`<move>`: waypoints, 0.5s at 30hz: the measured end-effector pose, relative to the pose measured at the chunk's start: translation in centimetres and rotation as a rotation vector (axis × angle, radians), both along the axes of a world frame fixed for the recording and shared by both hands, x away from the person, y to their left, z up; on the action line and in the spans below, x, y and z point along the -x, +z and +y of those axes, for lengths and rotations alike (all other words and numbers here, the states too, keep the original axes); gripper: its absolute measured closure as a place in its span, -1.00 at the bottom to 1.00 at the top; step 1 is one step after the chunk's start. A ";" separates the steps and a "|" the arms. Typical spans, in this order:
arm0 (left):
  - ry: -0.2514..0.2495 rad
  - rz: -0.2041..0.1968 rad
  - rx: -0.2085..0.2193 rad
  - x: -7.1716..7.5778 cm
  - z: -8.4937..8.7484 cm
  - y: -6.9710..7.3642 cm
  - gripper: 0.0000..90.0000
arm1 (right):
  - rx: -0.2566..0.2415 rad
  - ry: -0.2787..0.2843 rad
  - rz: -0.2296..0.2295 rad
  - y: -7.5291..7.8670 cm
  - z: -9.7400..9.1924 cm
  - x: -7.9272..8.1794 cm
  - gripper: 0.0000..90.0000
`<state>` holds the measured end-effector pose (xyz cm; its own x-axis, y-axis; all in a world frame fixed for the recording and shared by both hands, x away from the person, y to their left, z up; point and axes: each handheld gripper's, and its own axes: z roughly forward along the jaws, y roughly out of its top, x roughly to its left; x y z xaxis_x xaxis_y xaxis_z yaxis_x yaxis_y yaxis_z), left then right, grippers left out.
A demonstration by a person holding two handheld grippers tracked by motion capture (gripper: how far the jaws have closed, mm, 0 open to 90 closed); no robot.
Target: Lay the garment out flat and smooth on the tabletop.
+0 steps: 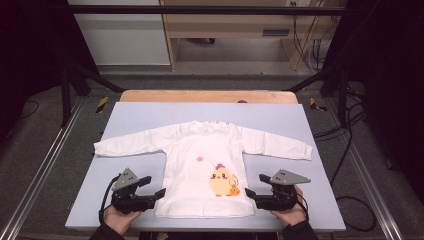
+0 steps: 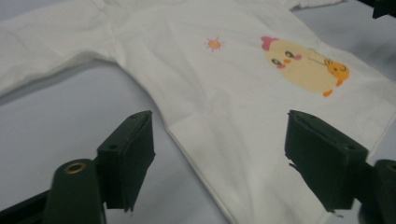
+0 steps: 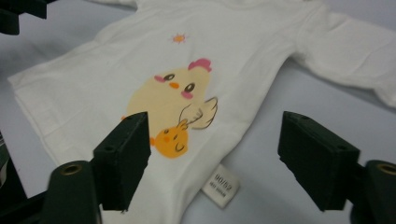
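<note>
A small white long-sleeved shirt [image 1: 200, 160] with a yellow chick print [image 1: 222, 181] lies flat, front up, on the pale blue table top [image 1: 150, 112], sleeves spread to both sides. My left gripper [image 1: 154, 188] stands open at the shirt's lower left hem corner, its jaws wide apart over the side seam [image 2: 196, 154], nothing pinched. At the lower right hem corner my right gripper [image 1: 254, 187] is open too, jaws astride the hem by the chick [image 3: 168, 100] and a small white size label [image 3: 221, 184]. The cloth rests on the table.
The table's front edge runs just under the person's hands [image 1: 120, 217]. Bare blue surface lies left and right of the shirt. A wooden strip [image 1: 207, 96] borders the far edge, with black frame legs and cables on the floor beyond.
</note>
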<state>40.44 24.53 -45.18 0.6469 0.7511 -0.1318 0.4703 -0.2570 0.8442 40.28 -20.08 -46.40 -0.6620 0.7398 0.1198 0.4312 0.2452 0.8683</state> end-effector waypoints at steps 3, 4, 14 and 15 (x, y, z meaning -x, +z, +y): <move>0.010 -0.035 0.045 -1.3 0.6 0.6 -0.69 | -0.041 -0.011 -0.031 0.6 -0.6 -0.8 -0.64; 0.014 -0.038 0.061 -1.7 0.8 0.7 -0.74 | -0.047 -0.021 -0.045 0.8 -0.9 -1.2 -0.71; 0.070 -0.053 0.069 -3.6 3.7 0.4 -0.92 | -0.106 -0.093 -0.088 2.0 -2.9 -4.4 -0.90; 0.071 -0.052 0.072 -3.6 3.9 0.3 -0.92 | -0.111 -0.096 -0.085 1.9 -3.2 -4.6 -0.92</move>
<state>44.08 28.43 -44.85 0.6002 0.7847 -0.1549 0.4402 -0.1623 0.8831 44.92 -23.31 -44.47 -0.5999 0.7857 0.1509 0.3719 0.1069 0.9221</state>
